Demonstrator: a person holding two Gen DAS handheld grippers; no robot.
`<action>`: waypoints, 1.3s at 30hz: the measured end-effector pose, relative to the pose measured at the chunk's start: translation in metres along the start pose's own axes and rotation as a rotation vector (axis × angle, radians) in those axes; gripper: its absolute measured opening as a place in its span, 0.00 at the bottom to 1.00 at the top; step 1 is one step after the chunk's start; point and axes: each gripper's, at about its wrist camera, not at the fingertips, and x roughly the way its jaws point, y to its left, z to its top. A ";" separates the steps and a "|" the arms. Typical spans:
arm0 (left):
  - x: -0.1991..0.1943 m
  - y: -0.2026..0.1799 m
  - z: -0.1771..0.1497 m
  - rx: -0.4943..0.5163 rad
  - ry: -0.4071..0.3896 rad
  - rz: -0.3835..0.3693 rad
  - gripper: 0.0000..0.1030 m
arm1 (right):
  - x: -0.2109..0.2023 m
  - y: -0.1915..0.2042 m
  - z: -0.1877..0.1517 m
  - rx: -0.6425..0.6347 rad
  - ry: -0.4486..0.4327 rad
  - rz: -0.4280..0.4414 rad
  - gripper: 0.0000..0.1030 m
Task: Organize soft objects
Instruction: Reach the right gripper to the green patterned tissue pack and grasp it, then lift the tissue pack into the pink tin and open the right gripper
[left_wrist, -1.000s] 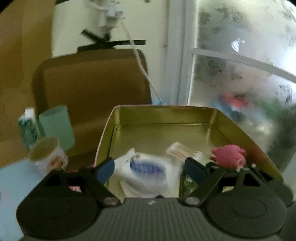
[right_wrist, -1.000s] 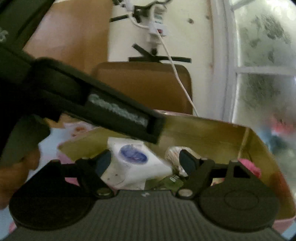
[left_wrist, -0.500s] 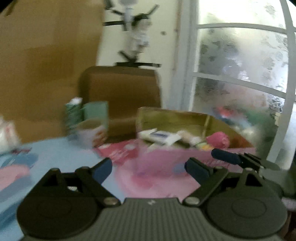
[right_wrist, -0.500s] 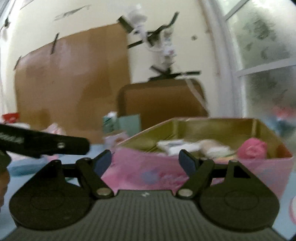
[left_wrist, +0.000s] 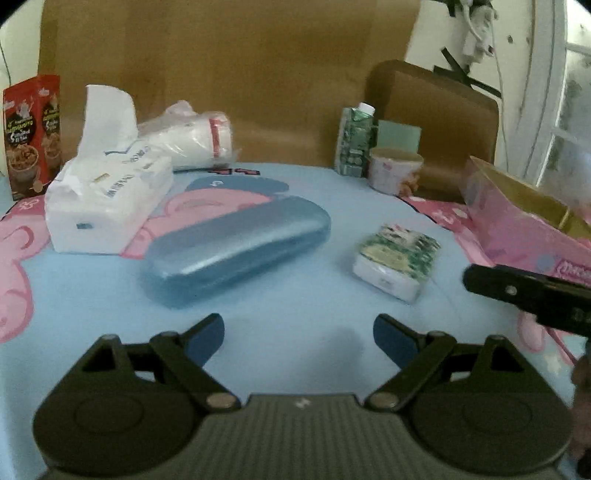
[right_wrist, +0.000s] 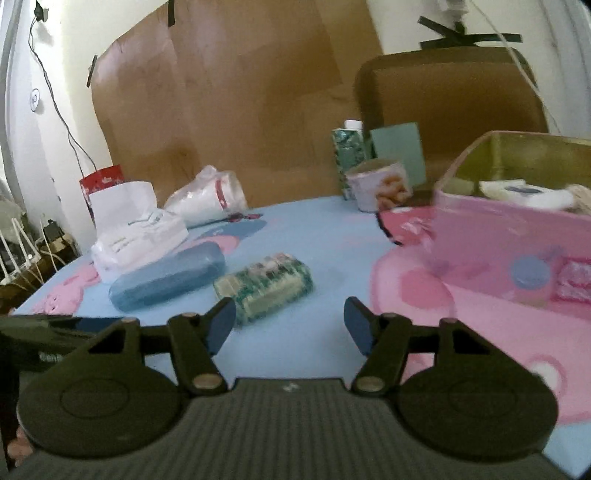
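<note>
A green patterned tissue pack (left_wrist: 397, 256) lies on the blue table, ahead and right of my open, empty left gripper (left_wrist: 298, 338). In the right wrist view the same pack (right_wrist: 264, 286) lies just ahead and left of my open, empty right gripper (right_wrist: 290, 326). A large white tissue pack (left_wrist: 107, 199) with a sheet sticking up lies at the left. A bagged white roll (left_wrist: 192, 138) lies behind it. The pink tin (right_wrist: 517, 236) at the right holds a white pack (right_wrist: 524, 192) and other soft things.
A blue glasses case (left_wrist: 236, 247) lies mid-table. A green carton (left_wrist: 352, 140), a printed cup (left_wrist: 393, 170) and a teal cup stand at the back. A red box (left_wrist: 31, 129) stands far left. A brown chair back (right_wrist: 450, 99) rises behind the table.
Both grippers have pulled back out of the pink tin and swung left. They now face the open table, with the tin off to the right.
</note>
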 end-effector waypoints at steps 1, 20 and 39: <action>0.000 0.004 0.001 -0.003 -0.001 0.005 0.89 | 0.010 0.006 0.003 -0.029 0.007 -0.018 0.66; -0.002 0.018 -0.002 -0.065 -0.019 -0.203 0.96 | 0.046 0.021 0.006 -0.059 0.133 -0.030 0.76; 0.001 -0.007 -0.004 0.075 0.024 -0.258 0.99 | -0.076 -0.029 -0.045 0.163 -0.024 -0.389 0.78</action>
